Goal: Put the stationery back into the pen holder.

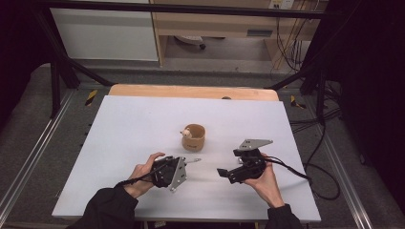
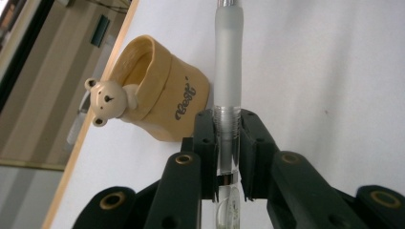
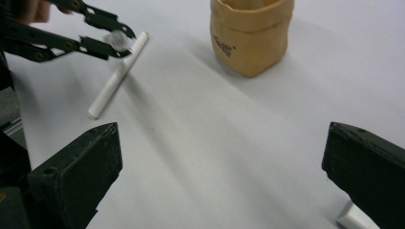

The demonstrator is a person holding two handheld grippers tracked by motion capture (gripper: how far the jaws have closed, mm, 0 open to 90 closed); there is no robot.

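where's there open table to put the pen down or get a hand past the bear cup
The left claw is shut on the pen; the right claw is open. The white table is bare left of the bear cup, behind it up to the wooden edge, and to its right above the right claw. It is crowded in front of the cup, where both claws meet.

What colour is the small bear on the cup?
Cream, with dark eyes and nose; the bear shows best in the left gripper view, on the tan cup.

Past your white table (image 1: 143, 124) there's a wooden edge (image 1: 191, 91) poking out at the far side. Behind that you've got a wooden shelf unit (image 1: 215, 21) with wires (image 1: 285, 45) hanging beside it, a white cabinet (image 1: 105, 33) to its left, and yellow-black tape (image 1: 90, 97) on the floor.
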